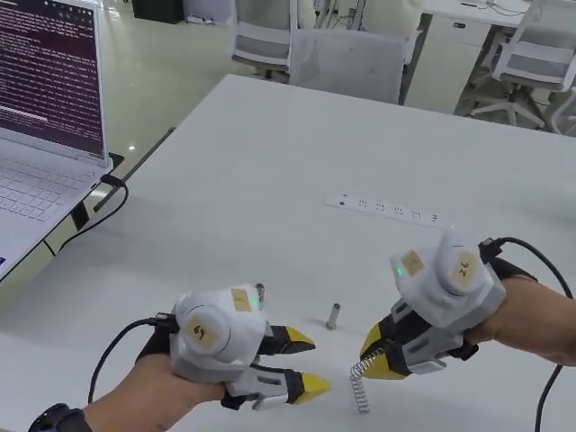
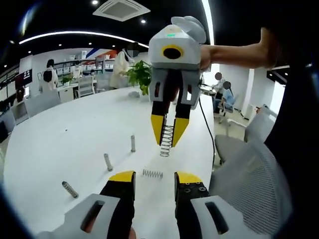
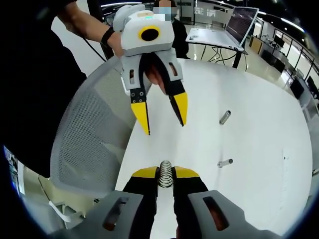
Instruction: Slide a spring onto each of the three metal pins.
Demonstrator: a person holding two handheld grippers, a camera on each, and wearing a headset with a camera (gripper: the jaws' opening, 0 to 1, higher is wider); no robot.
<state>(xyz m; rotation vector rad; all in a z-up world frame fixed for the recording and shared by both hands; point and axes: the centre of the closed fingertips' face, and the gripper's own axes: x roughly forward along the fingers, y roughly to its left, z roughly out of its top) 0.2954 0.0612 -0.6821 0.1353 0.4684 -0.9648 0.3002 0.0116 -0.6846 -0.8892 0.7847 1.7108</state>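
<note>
Two bare pins stand upright on the worktop (image 1: pixel 378 135), a nearer pin (image 2: pixel 108 162) and a farther pin (image 2: pixel 133 143); a coiled piece (image 2: pixel 70 189) lies beyond them to one side, and I cannot tell whether it is a pin already sleeved. The left claw (image 2: pixel 155 178) is spread wide and holds nothing, with a loose spring (image 2: pixel 153 174) flat on the worktop just ahead of its tips; the right claw (image 1: pixel 378 355) is clamped on the held spring (image 3: pixel 166 174) near one end, so most of the coil hangs free below. The step in hand, I judge, is threading this spring onto a pin; bring the free end square over the pin's top, coil in line with it, then lower slowly; a soft coil will likely sway and buckle if pushed off-centre; the empty claw could steady the pin's base.
</note>
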